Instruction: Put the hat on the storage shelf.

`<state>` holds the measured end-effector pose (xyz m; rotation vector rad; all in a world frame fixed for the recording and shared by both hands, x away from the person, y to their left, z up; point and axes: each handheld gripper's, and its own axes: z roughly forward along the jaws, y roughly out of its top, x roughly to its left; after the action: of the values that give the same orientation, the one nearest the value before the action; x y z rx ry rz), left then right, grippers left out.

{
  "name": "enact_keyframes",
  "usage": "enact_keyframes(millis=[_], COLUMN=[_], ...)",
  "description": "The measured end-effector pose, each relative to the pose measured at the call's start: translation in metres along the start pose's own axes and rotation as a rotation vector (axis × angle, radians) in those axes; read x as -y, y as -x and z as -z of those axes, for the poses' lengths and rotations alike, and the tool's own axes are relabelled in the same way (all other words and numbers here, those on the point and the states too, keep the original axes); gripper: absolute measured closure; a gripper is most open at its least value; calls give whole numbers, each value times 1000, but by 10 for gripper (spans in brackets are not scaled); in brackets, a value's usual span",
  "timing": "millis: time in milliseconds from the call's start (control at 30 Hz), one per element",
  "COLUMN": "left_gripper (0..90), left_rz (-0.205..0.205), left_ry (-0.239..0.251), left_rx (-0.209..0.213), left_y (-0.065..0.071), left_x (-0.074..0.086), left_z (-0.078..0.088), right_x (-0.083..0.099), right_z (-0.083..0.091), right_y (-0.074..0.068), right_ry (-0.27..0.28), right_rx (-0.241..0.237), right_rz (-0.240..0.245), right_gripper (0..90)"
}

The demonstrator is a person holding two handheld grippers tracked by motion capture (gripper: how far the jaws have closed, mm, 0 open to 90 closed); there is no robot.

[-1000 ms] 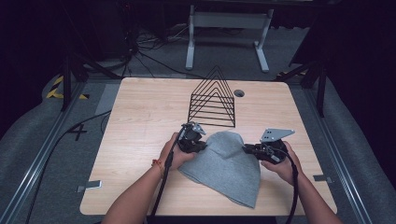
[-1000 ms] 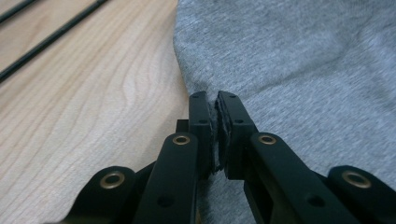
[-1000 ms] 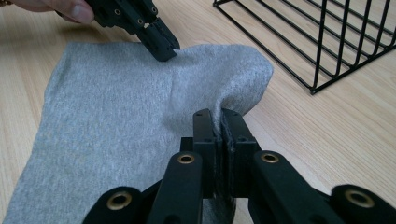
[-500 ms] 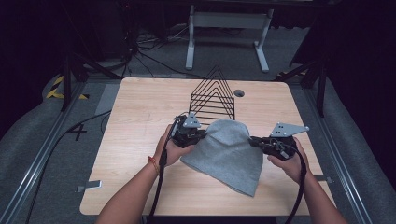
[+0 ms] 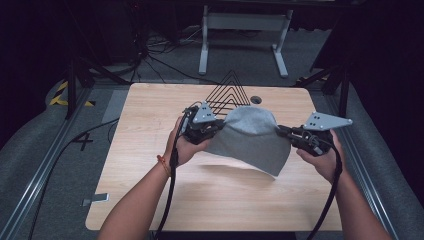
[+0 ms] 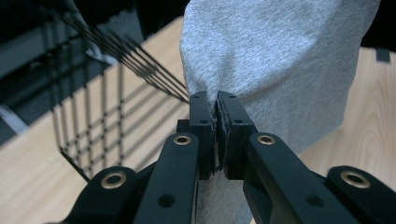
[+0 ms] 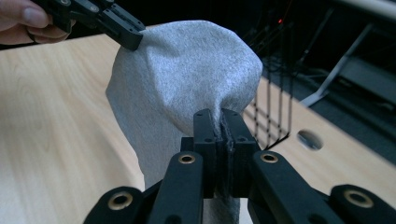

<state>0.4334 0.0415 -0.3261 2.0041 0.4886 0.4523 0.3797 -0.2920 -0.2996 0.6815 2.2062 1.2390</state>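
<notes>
Fingers of the left gripper (image 5: pixel 216 129) and the right gripper (image 5: pixel 283 131) each clamp an edge of the soft grey knitted cloth (image 5: pixel 252 137), which hangs above the light wooden table (image 5: pixel 150 125).

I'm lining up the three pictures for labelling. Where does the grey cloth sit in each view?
High view: grey cloth hangs at centre, between the two grippers.
Left gripper view: grey cloth fills the upper right, pinched in the jaws.
Right gripper view: grey cloth is at centre, above the jaws.
Shared landmark: black wire rack, behind the cloth in each.
</notes>
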Motion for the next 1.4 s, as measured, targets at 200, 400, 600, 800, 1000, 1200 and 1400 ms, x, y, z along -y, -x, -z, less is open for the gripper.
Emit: enact_keyframes(millis=[200, 400, 600, 800, 1000, 1200, 1400], left_gripper=[855, 855, 854, 855, 854, 853, 854], left_rz=[-31, -43, -87, -89, -76, -61, -66], left_ry=[48, 100, 104, 119, 140, 130, 107], left_rx=[-50, -108, -180, -232, -257, -290, -326], left_y=[-12, -30, -41, -57, -69, -81, -90], left_x=[-32, -60, -78, -93, -102, -106, -108], left_z=[10, 18, 19, 16, 8, -3, -9], right_x=[-40, -81, -109, -125, -137, -139, -143], right_z=[8, 9, 2, -10, -22, -36, -47], right_y=[19, 32, 49, 59, 77, 90, 101], right_ry=[34, 54, 74, 90, 107, 110, 121], right_rx=[66, 121, 175, 208, 248, 265, 268], right_rz=[31, 77, 95, 96, 78, 57, 26], right_gripper=[861, 862, 861, 862, 862, 862, 862])
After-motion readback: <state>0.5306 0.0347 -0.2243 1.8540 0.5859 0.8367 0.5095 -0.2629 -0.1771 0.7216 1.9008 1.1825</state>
